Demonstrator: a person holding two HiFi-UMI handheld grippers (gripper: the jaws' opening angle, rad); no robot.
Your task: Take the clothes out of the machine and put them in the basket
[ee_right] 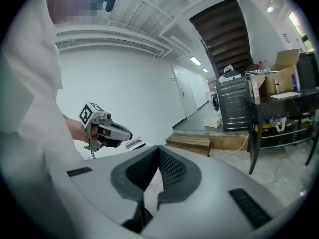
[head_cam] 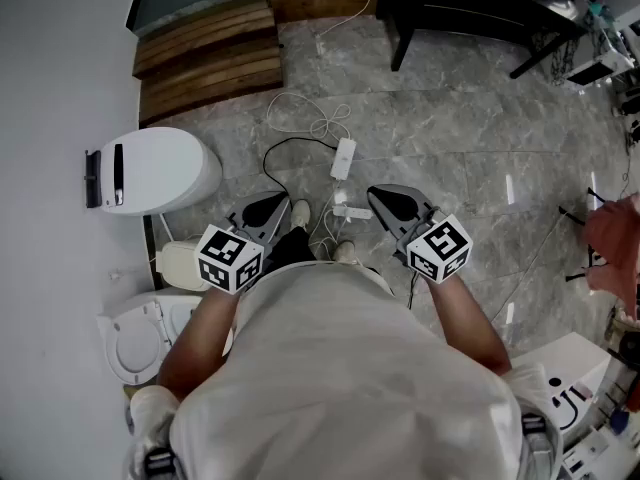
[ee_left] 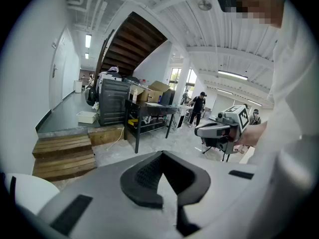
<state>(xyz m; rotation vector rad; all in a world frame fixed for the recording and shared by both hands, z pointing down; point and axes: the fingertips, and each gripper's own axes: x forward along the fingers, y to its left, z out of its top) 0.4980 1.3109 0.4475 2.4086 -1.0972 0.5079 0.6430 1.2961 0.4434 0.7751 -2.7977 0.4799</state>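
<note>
I stand over a grey stone floor with both grippers held level in front of my body. In the head view my left gripper (head_cam: 268, 208) has its jaws together with nothing between them, and so does my right gripper (head_cam: 385, 200). A white rounded appliance (head_cam: 150, 173) with a dark handle stands against the wall, left of my left gripper. The left gripper view shows its own closed jaws (ee_left: 160, 156) and the right gripper (ee_left: 219, 130) beyond. Its counterpart, the right gripper view, shows closed jaws (ee_right: 158, 151) and the left gripper (ee_right: 107, 129). No basket or clothes can be told near the grippers.
Wooden steps (head_cam: 205, 53) lie ahead to the left. A white power strip with cables (head_cam: 343, 158) lies on the floor just beyond my feet. Black table legs (head_cam: 400, 28) stand at the far side. A white round-lidded object (head_cam: 135, 340) sits low left. Red fabric (head_cam: 610, 238) hangs at the right edge.
</note>
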